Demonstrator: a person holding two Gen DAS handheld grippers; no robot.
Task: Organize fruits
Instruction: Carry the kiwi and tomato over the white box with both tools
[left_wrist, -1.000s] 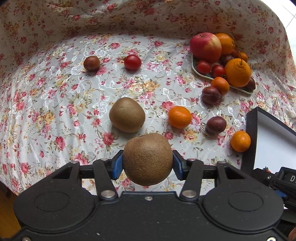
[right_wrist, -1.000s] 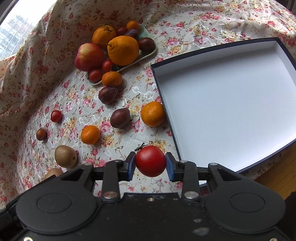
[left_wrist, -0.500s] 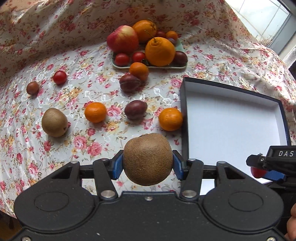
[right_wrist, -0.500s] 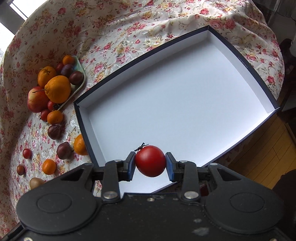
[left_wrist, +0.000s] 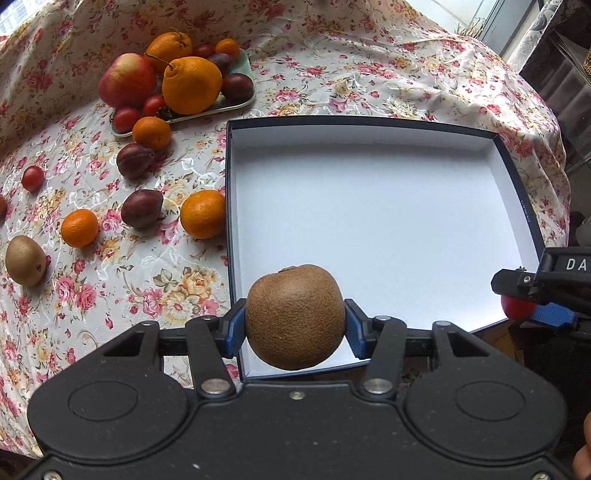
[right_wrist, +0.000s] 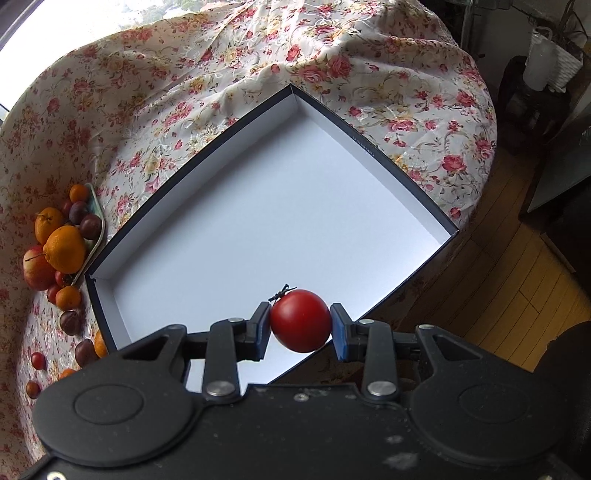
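Over the near edge of the box (left_wrist: 369, 221), my left fingers (left_wrist: 295, 325) are clamped on a brown kiwi (left_wrist: 295, 315), blue pads pressed against both its sides, so the fruit hangs above the box's near left corner. My right fingers (right_wrist: 300, 325) are clamped on a red tomato (right_wrist: 300, 320), its dry stem poking up and to the left; it hangs above the near edge of the same box (right_wrist: 258, 206). From the left view, the right fingers (left_wrist: 532, 306) show at the box's right side with a sliver of the tomato (left_wrist: 514, 307) between them.

The box is dark outside, white inside, and sits on the tabletop's flowered cloth (left_wrist: 369, 74). To its left a tray (left_wrist: 236, 105) holds an apple (left_wrist: 127, 79), big oranges (left_wrist: 192, 90), plums and small tomatoes. Loose on the cloth lie a mandarin (left_wrist: 202, 214) just beside the box wall, two plums (left_wrist: 142, 208), a smaller mandarin (left_wrist: 79, 228), a second kiwi (left_wrist: 25, 260) and a cherry tomato (left_wrist: 32, 178).
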